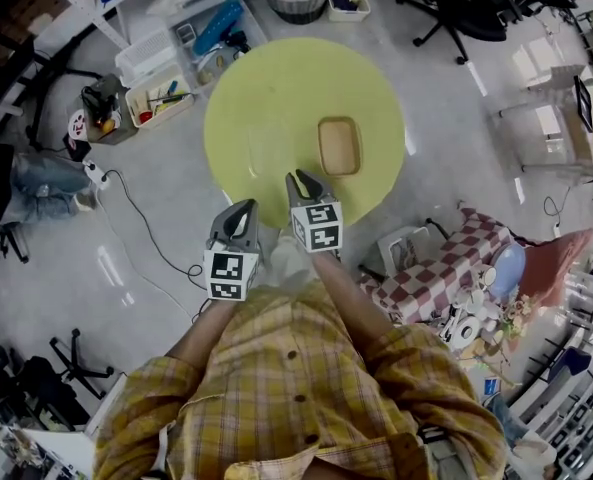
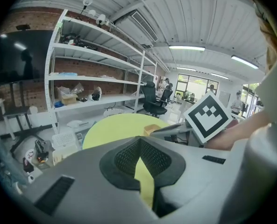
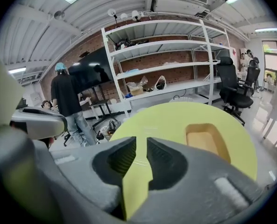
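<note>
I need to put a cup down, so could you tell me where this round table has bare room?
The yellow table is bare along its far rim, beyond the wooden tray right of centre. Left of the tray a faint clear shape may lie; I cannot tell. The right gripper crowds the near edge, the left gripper beside it.

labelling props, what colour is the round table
Pale yellow-green. The round table shows best in the head view.

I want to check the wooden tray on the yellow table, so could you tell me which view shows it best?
The head view: the wooden tray shows from above, whole rim and floor. The right gripper view shows it slanted; the left gripper view only a sliver.
</note>
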### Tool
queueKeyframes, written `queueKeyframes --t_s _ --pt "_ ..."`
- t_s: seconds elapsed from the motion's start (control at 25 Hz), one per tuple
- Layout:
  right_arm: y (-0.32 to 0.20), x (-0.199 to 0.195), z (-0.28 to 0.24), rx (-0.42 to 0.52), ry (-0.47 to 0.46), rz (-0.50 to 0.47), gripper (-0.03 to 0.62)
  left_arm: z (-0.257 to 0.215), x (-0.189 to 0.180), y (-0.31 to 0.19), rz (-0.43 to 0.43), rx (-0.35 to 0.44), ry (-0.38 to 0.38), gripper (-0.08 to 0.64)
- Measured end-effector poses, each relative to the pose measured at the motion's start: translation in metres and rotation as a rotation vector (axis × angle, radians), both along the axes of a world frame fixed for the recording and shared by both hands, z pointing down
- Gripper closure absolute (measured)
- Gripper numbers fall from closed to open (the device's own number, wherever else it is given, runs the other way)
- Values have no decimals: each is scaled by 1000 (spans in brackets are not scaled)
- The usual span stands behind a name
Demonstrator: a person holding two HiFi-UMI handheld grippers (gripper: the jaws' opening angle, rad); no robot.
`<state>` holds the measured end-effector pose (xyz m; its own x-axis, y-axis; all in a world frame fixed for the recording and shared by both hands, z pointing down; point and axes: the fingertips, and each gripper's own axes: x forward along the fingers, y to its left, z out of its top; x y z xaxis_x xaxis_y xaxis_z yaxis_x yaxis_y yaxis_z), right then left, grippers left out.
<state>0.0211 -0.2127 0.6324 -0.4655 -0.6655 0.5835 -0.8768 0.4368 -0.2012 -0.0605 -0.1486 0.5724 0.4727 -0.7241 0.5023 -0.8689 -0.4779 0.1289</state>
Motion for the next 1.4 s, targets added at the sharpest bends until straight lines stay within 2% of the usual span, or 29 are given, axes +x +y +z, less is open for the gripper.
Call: queueKeyframes --t_s 0.64,1.4 --pt "-38 2 54 -105 60 18 528 13 9 -14 13 -27 5 555" --pt "-56 7 108 -236 122 22 528 30 10 -20 6 -70 0 555"
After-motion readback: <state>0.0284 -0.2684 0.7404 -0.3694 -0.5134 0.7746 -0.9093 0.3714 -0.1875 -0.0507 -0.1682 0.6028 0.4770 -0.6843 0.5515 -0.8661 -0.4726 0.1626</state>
